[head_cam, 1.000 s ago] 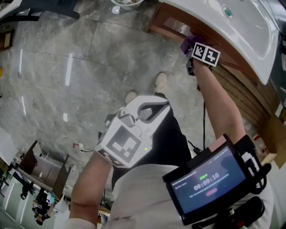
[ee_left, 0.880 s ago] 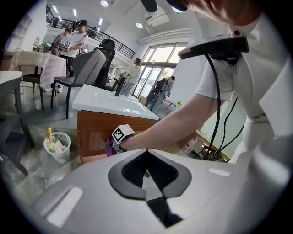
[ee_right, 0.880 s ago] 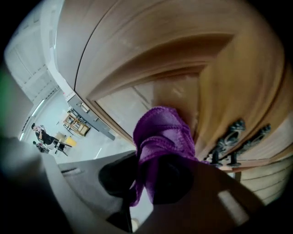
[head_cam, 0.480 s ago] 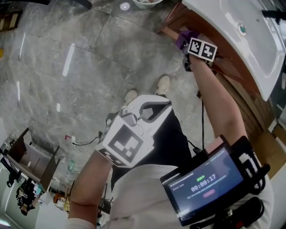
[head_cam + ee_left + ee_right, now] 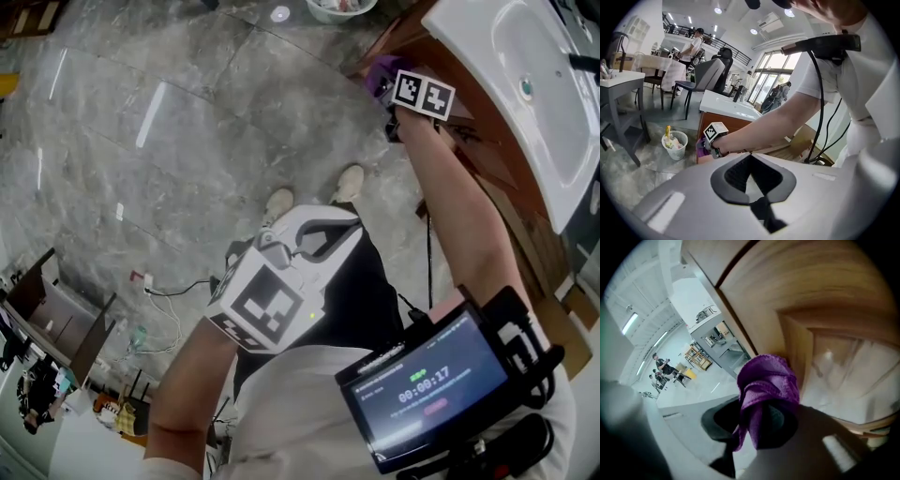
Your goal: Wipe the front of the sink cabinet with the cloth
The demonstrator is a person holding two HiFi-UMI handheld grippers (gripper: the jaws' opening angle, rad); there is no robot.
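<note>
right tool (image 5: 761,427) clamps the purple cloth (image 5: 768,380) against the cabinet front (image 5: 801,291) to wipe; left tool (image 5: 754,187) closed, empty, held aside

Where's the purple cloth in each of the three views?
Head view: purple cloth at upper right, against the wooden cabinet front.
Left gripper view: small, left of centre, at the cabinet's near corner.
Right gripper view: dead centre, clamped in the right gripper.
Shared landmark: the wooden cabinet, directly behind the cloth in every view.
</note>
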